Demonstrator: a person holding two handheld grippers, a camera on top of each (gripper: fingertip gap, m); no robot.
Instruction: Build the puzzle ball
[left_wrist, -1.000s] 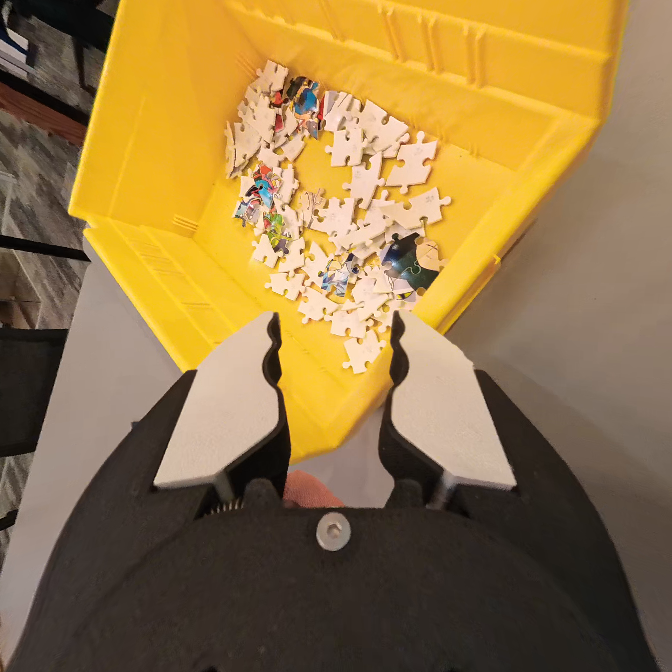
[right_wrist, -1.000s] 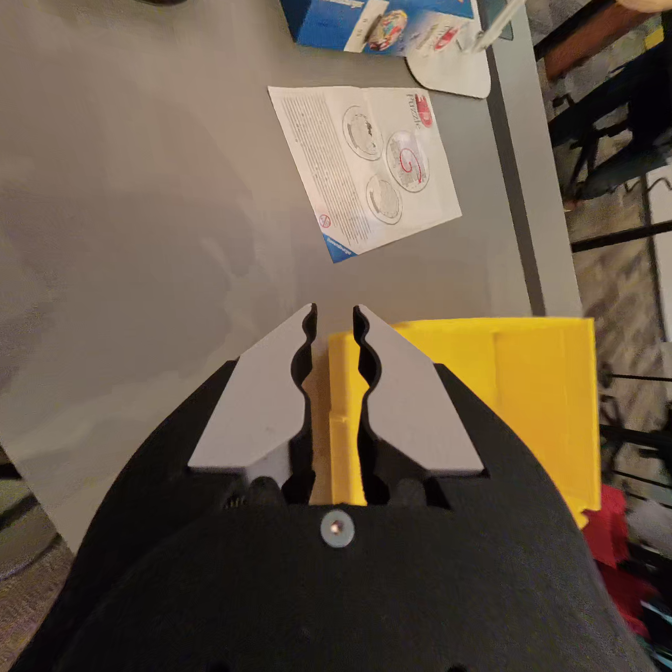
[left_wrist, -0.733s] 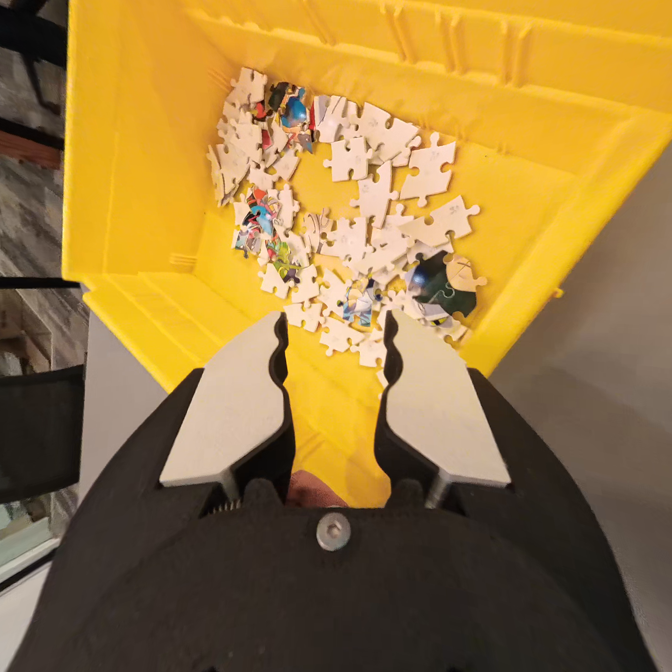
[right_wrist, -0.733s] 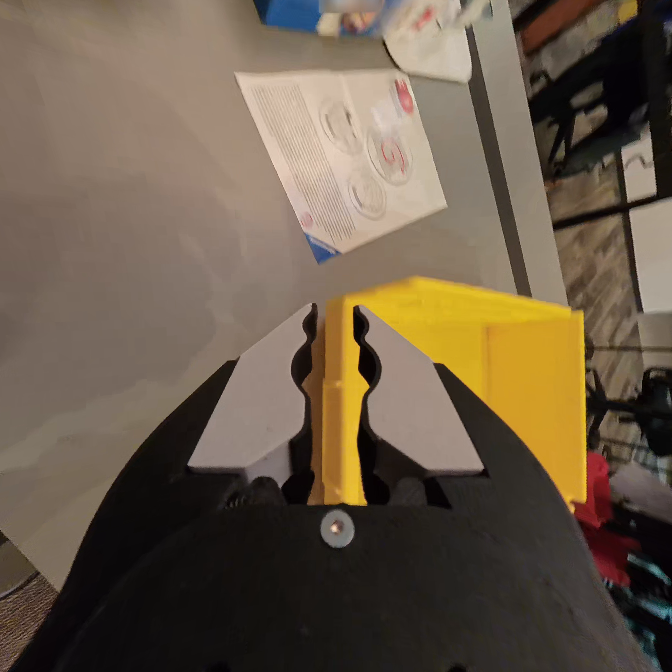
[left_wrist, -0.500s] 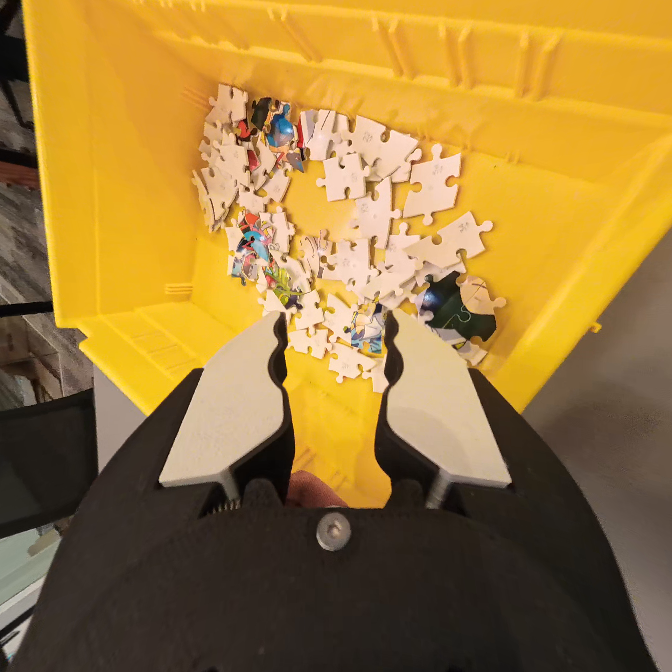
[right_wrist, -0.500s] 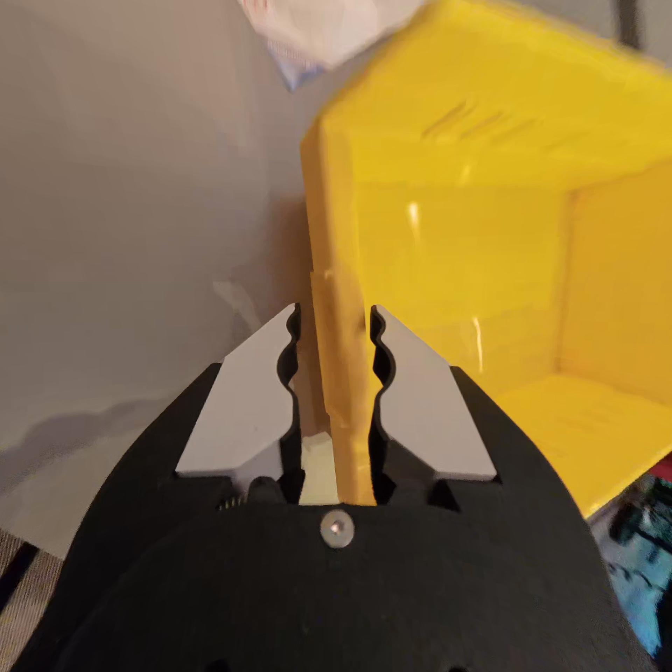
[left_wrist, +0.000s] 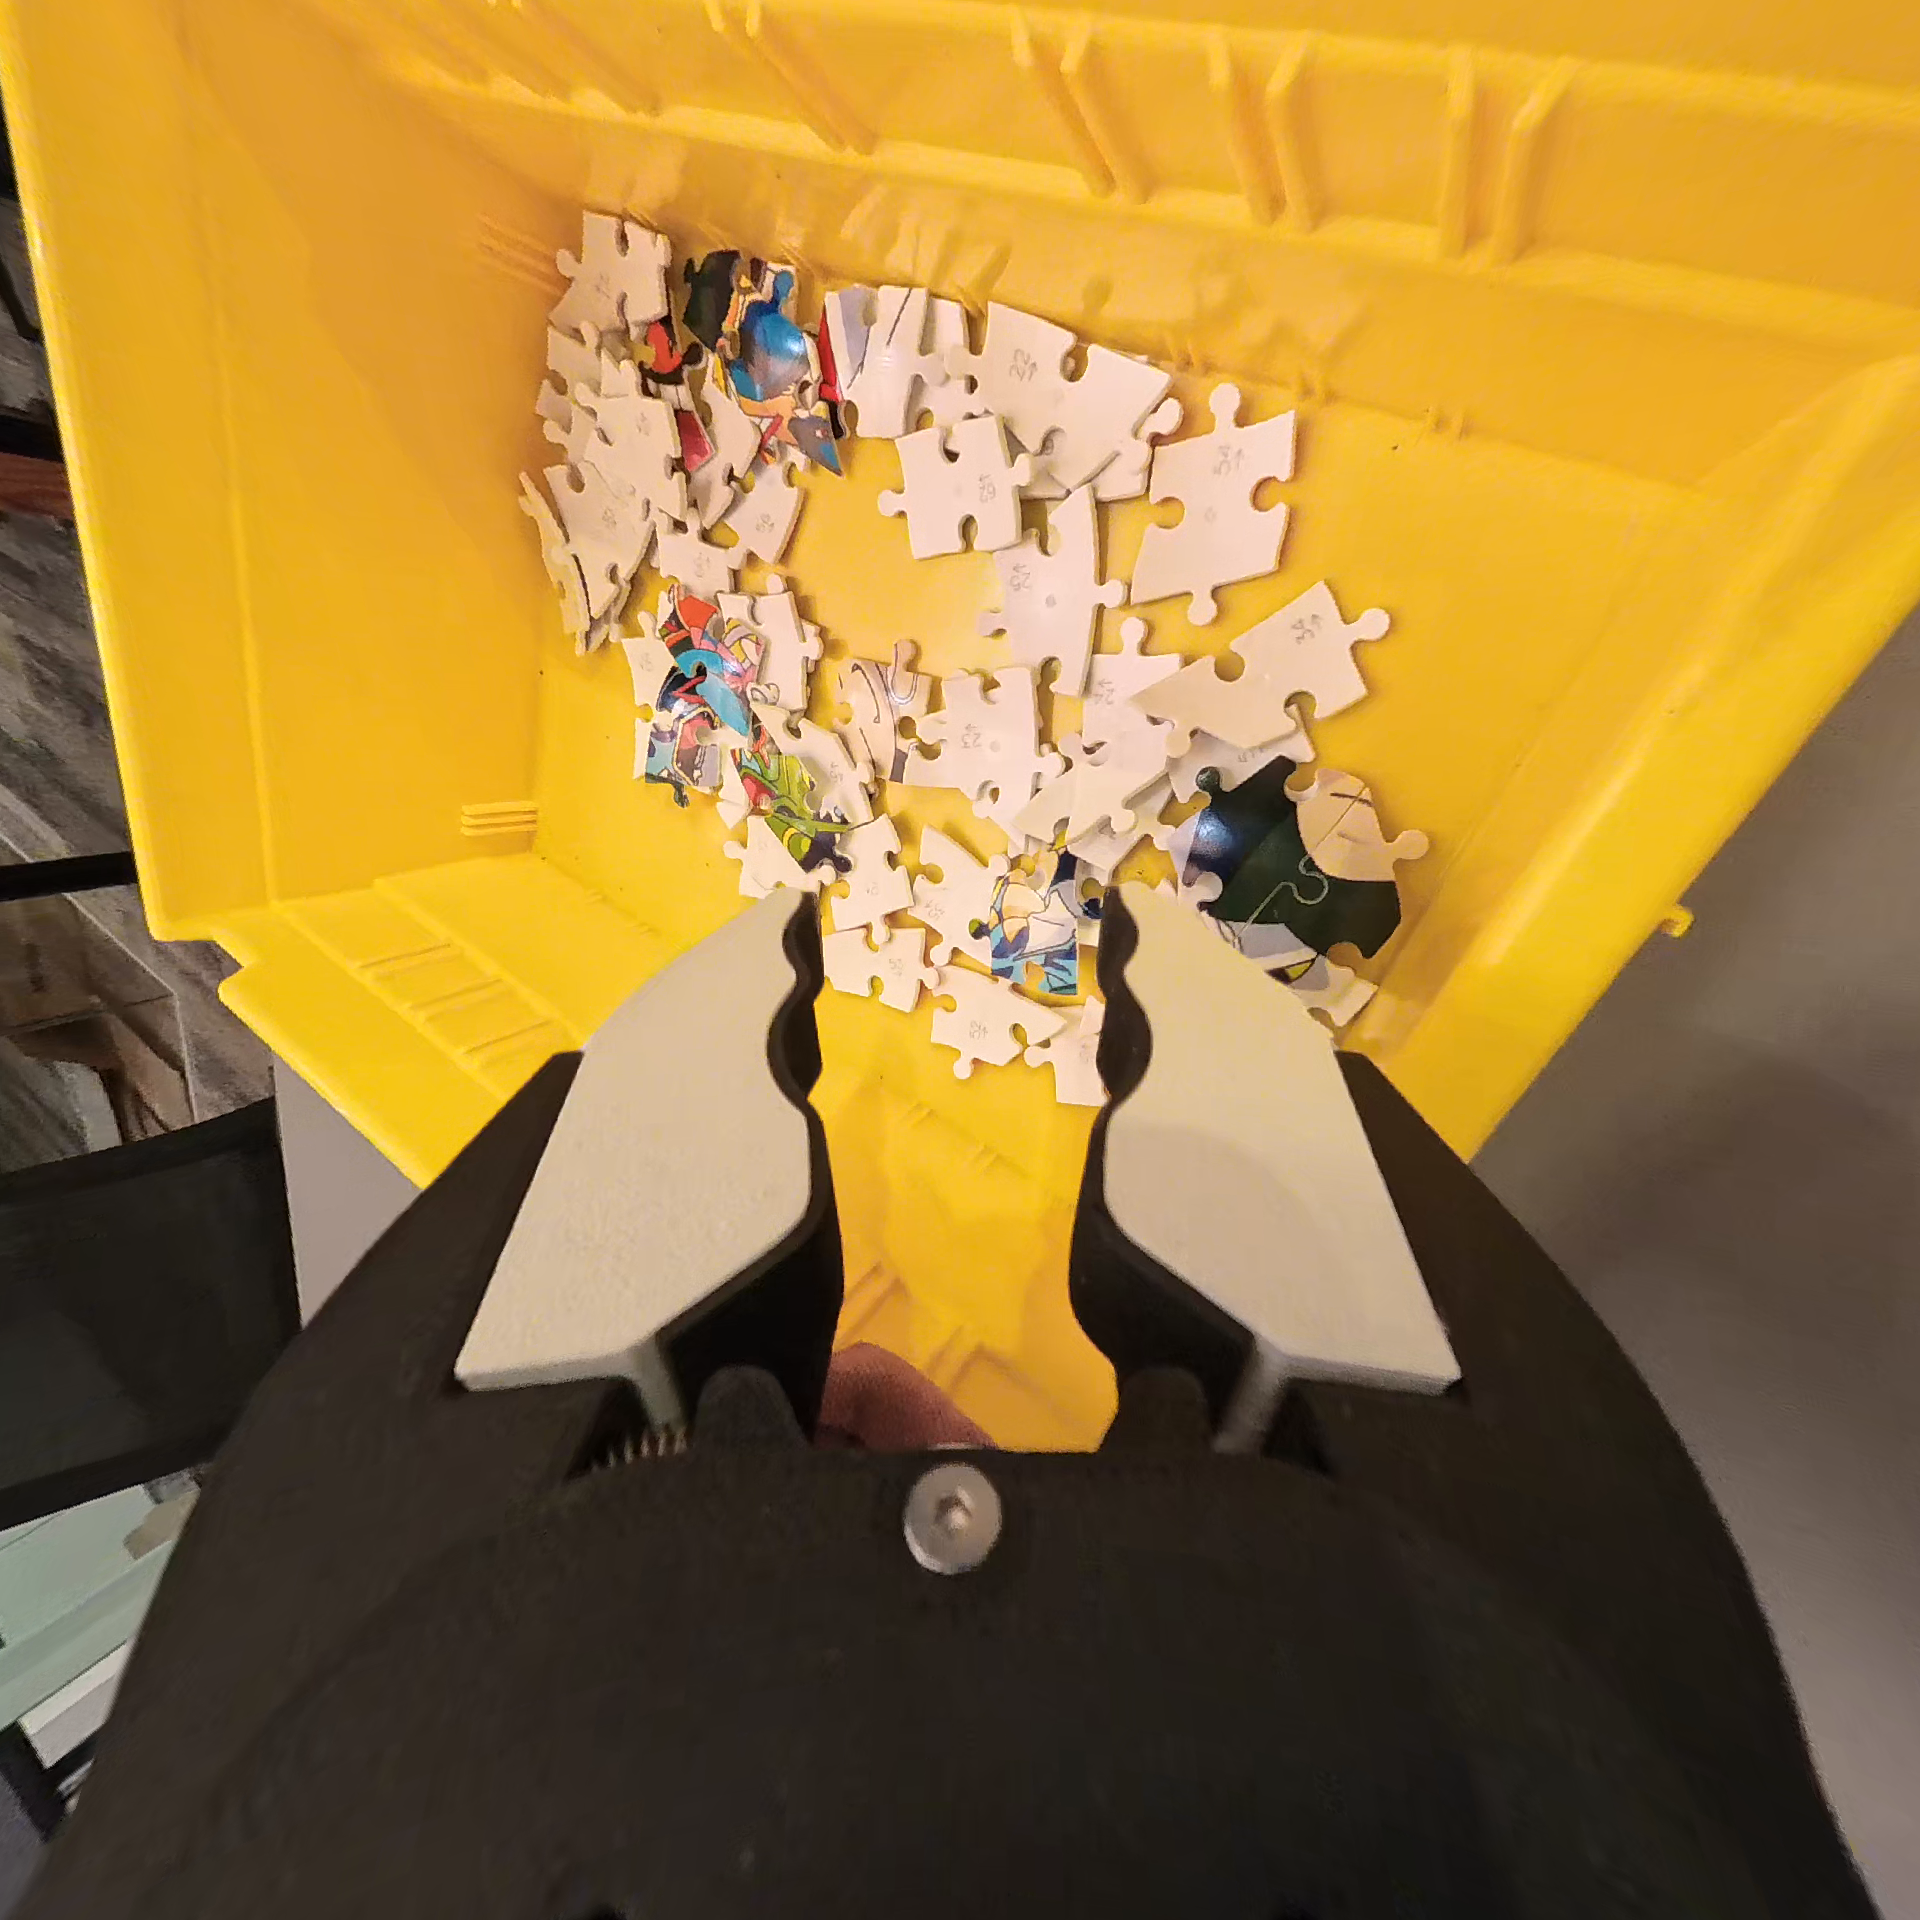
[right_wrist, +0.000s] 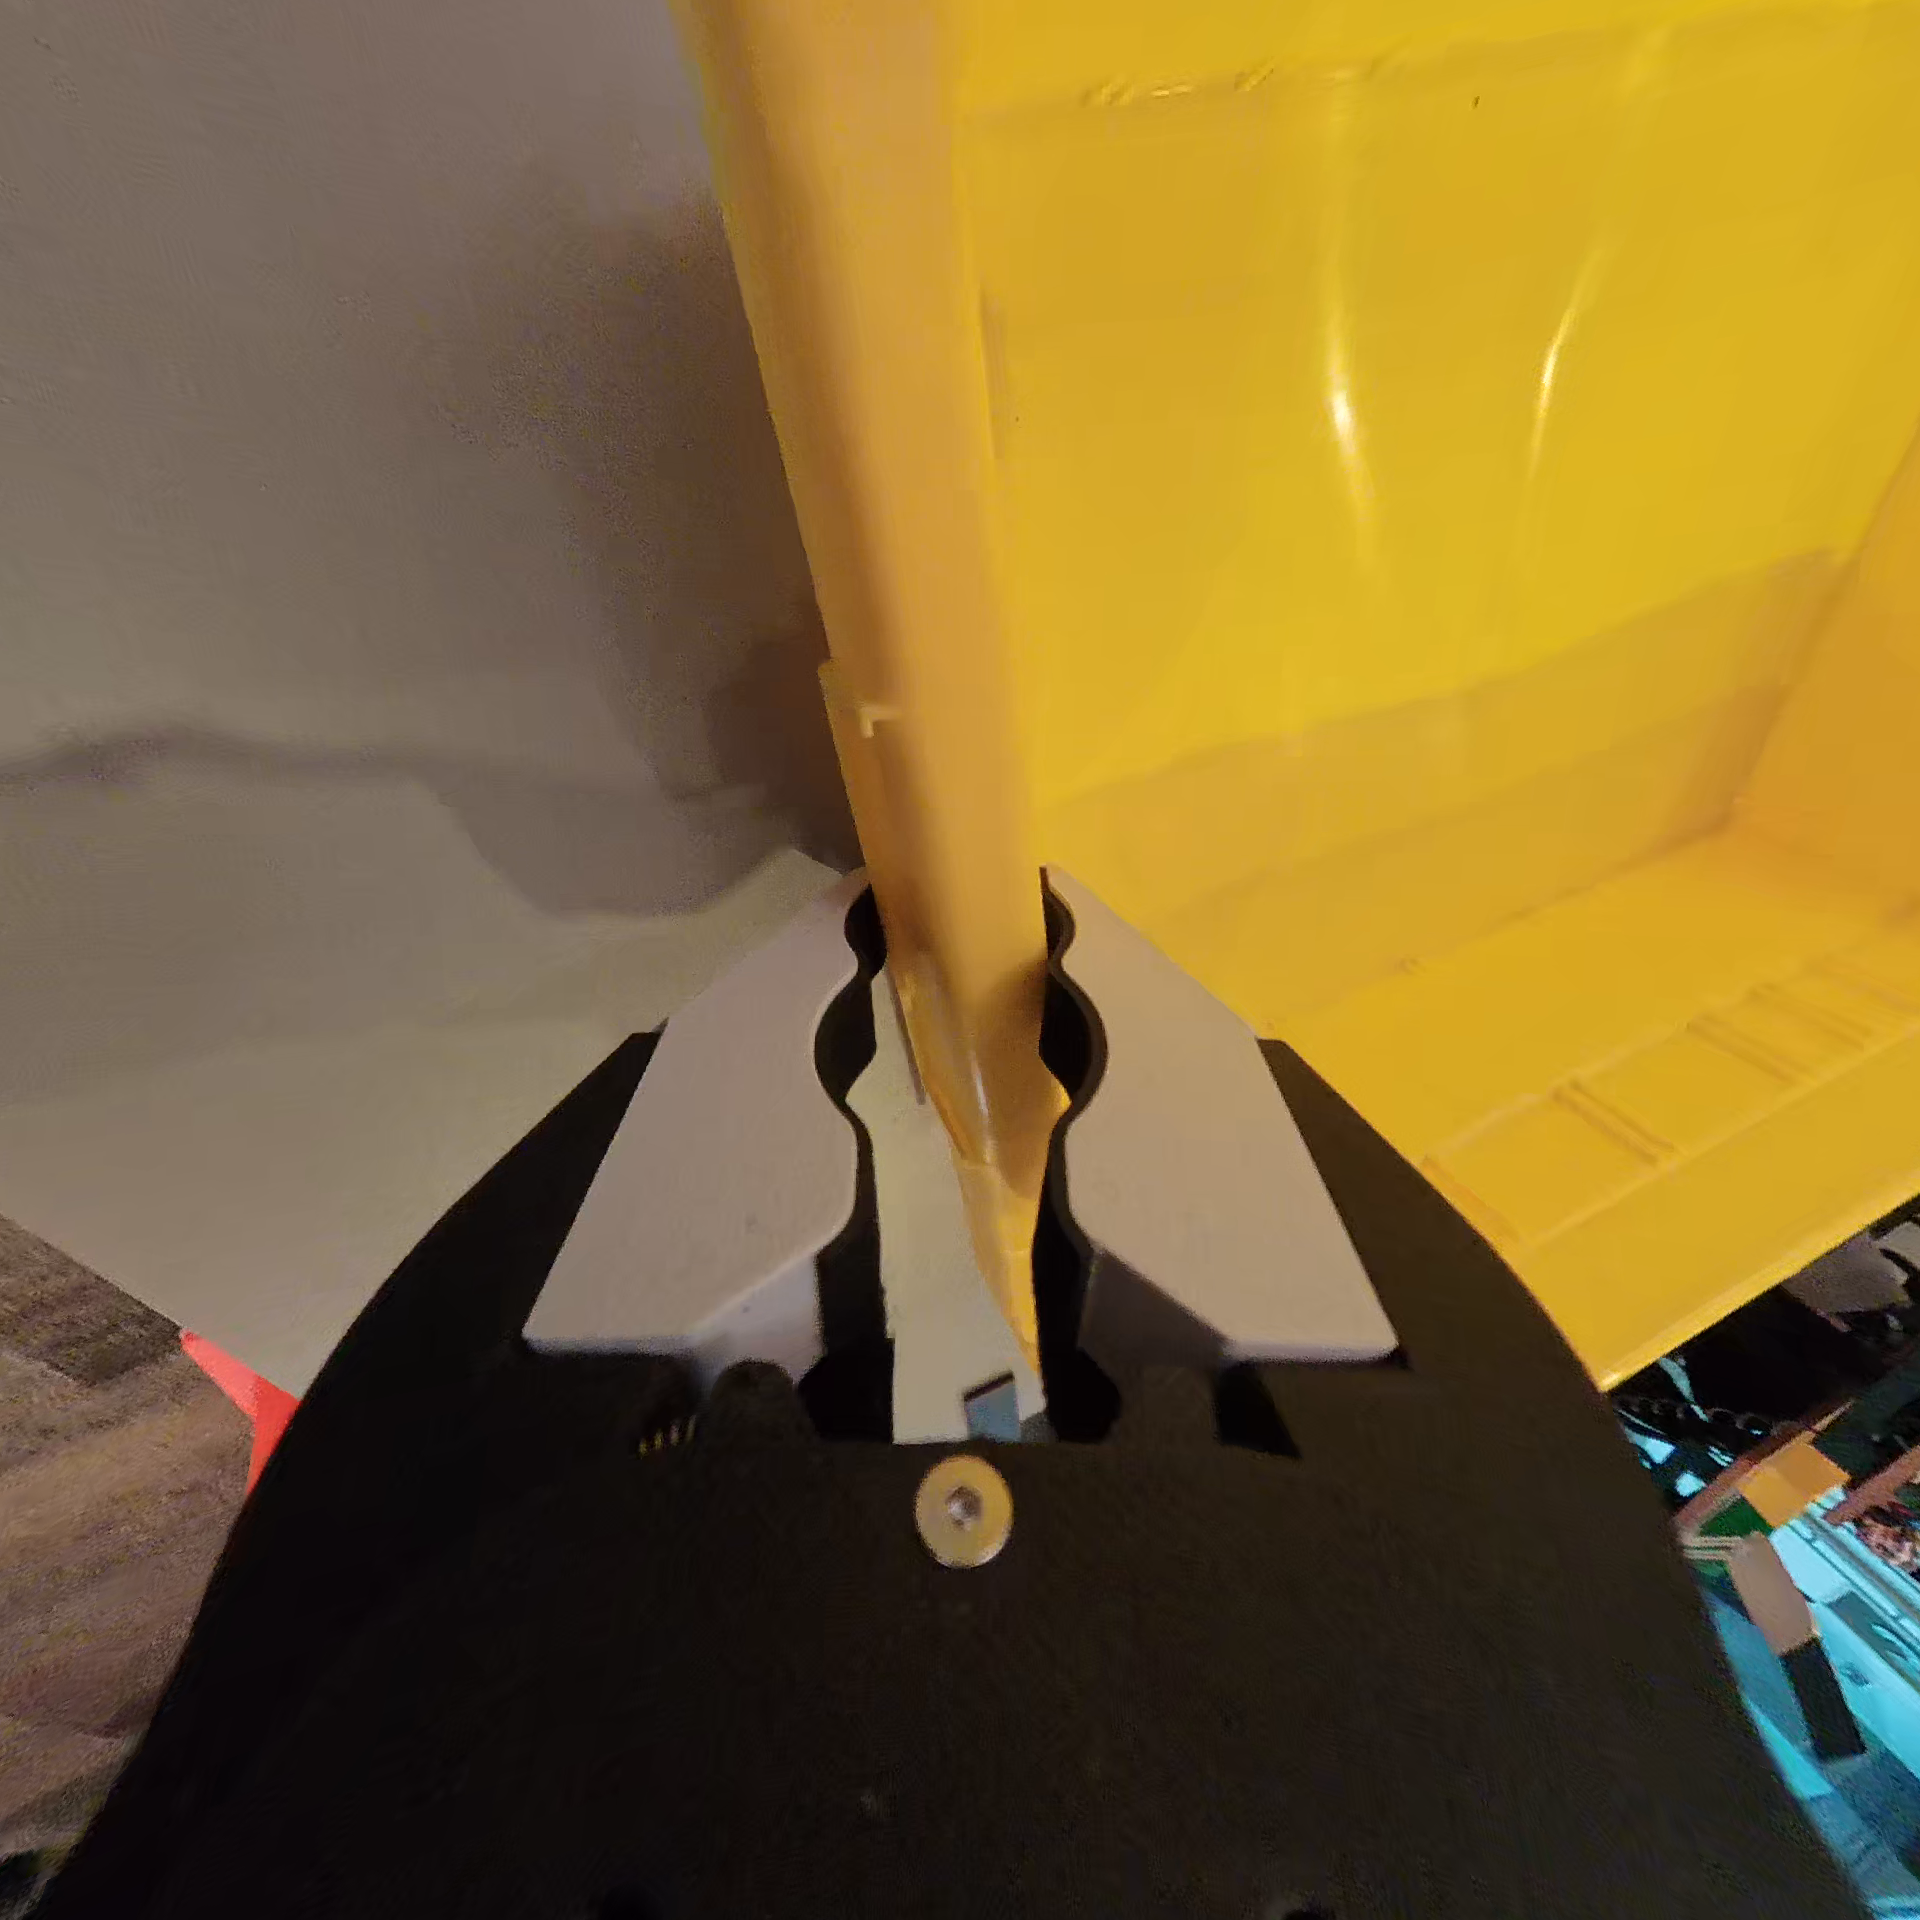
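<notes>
A yellow plastic bin (left_wrist: 312, 520) fills the left wrist view. Several loose puzzle pieces (left_wrist: 977, 727) lie on its floor, most white side up, a few showing colour. A joined dark green and white pair (left_wrist: 1299, 873) lies at the right. My left gripper (left_wrist: 956, 909) is open and empty, hanging over the bin's near wall just short of the pieces. My right gripper (right_wrist: 956, 883) is shut on the side wall of the bin (right_wrist: 1351, 520), which stands tilted in that view. No pieces show in the right wrist view.
The bin rests on a grey table (left_wrist: 1714, 1195), also in the right wrist view (right_wrist: 312, 416). A black chair (left_wrist: 125, 1299) stands off the table's left edge. A red object (right_wrist: 223, 1361) and floor clutter lie below the table edge. The gap from one gripper's tips to the other's is roughly 75 cm.
My right gripper has swung around with the bin's wall in it, so the paper sheet and blue box left its view. My left gripper has moved closer over the pieces.
</notes>
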